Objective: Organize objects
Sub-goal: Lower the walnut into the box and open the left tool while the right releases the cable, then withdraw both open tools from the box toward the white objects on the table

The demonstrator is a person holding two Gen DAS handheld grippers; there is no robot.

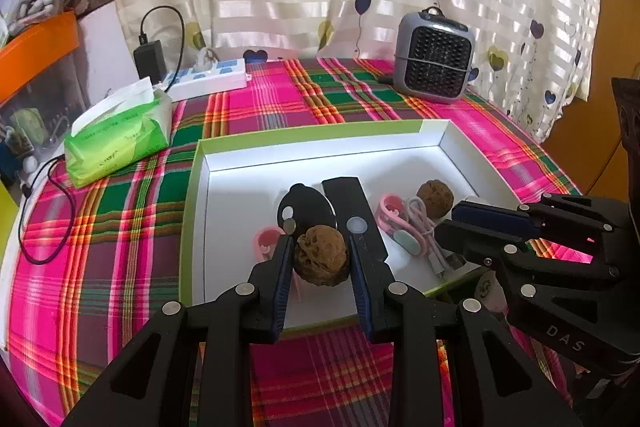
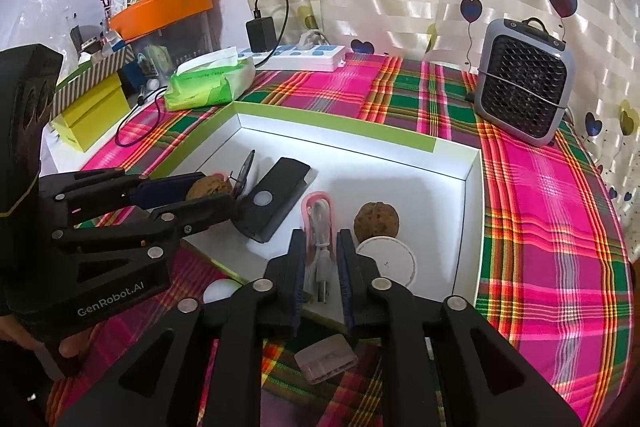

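Presently a brown wrinkled walnut [image 1: 321,254] is seen between the blue pads of the left hand-held gripper [image 1: 320,255], low over the near part of a shallow white cardboard box with a lime-green rim [image 1: 312,133]; the pads appear to press on both of its sides, so it is judged to be pinched, either for setting down or for lifting out. A second brown walnut [image 2: 376,218] lies on the box floor toward the right, beside a round white disc [image 2: 386,259]. The right hand-held gripper [image 2: 319,263] is narrowly spread around a coiled pale pink cable in a pink clip [image 2: 319,227]; whether the pads touch it cannot be told. A black rectangular device with a round white button [image 2: 276,197] rests between the two grasps, and a black oval case [image 1: 306,207] lies just behind the held walnut; the items are gathered inside the box, presumably as the sorting place. The box sits on a counter covered by a pink and green plaid cloth [image 1: 120,227]; a small grey adapter [image 2: 326,359] lies outside on the cloth; a green tissue pack [image 1: 120,143] and a grey mesh-fronted fan [image 1: 434,65] stand well apart.
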